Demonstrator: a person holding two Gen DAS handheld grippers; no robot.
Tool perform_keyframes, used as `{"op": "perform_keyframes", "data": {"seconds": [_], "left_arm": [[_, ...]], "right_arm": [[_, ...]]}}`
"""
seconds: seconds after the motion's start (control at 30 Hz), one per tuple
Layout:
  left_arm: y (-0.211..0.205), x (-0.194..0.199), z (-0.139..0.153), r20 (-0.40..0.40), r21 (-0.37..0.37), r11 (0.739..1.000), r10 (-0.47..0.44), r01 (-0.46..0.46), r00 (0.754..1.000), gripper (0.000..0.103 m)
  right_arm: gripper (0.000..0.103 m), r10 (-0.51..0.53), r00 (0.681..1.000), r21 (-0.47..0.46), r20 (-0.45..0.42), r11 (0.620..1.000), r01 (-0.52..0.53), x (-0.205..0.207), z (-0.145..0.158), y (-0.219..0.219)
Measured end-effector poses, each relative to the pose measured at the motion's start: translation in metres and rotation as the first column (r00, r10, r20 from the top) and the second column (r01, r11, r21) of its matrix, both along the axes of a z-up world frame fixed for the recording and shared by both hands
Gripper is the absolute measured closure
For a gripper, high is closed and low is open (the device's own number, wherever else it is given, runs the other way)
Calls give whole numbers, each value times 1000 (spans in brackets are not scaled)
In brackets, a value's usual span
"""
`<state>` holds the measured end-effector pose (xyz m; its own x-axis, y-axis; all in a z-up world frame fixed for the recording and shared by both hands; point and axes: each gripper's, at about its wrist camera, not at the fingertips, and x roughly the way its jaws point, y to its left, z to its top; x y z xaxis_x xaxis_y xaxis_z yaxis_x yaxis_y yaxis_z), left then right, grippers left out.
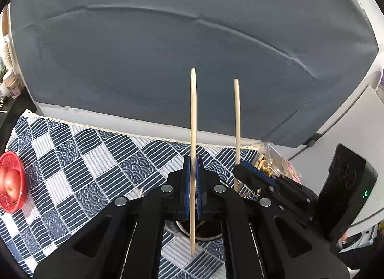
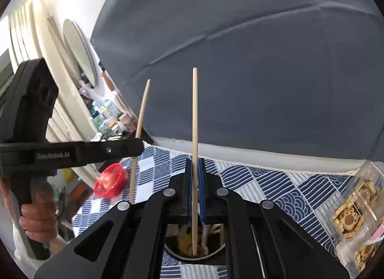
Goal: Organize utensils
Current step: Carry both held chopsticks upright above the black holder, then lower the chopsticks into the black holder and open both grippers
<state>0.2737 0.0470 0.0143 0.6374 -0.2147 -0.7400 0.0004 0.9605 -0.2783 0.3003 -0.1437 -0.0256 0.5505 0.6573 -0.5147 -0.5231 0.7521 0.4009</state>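
- Jaws of left gripper (image 1: 193, 166) clamped on one upright chopstick (image 1: 193, 115).
- Right gripper (image 2: 195, 168) jaws clamped on second chopstick (image 2: 195, 115).
- Metal cup (image 2: 192, 256) below, on patterned tablecloth (image 1: 96, 159).

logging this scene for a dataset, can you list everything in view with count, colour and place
chopsticks: 2, pale wood, one clamped upright in the left gripper, one in the right gripper
metal cup: 1, silver with a dark inside, below the grippers on the cloth
tablecloth: 1, blue and white wave pattern, over the table
red basket: 1, red, holds red fruit, far left edge of the cloth
clear box: 1, transparent with tan paw-print pieces, right edge of the cloth
grey panel: 1, grey-blue, behind the table
mirror: 1, oval, on the cluttered shelf at back left
left gripper: 1, black, blue pads, jaws shut on a chopstick
right gripper: 1, black, blue pads, jaws shut on a chopstick
hand: 1, on the left gripper's handle
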Motion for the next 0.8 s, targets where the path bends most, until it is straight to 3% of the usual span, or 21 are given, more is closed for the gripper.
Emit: {"op": "perform_keyframes", "data": {"seconds": [0.27,0.37,0.47,0.67,0.8], "left_arm": [[1,14,-38,-5,-91,996,20,-20,1000,98],[0,14,-46,0,-77,997,19,-19,1000,98],[3,12,-48,28,-134,991,16,-13,999,98],[-1,11,-35,103,-116,993,42,-30,994,98],[-8,5,-42,119,-91,996,32,-21,992,98]], "right_arm": [[98,1,1000,27,-11,1000,-1,0,-17,-4],[98,-6,1000,2,20,1000,6,-5,-16,-6],[98,-13,999,-23,37,1000,13,-10,-14,-7],[98,-28,999,-27,41,999,29,-17,-14,-13],[98,-17,999,-59,45,998,19,-26,-17,-12]]}}
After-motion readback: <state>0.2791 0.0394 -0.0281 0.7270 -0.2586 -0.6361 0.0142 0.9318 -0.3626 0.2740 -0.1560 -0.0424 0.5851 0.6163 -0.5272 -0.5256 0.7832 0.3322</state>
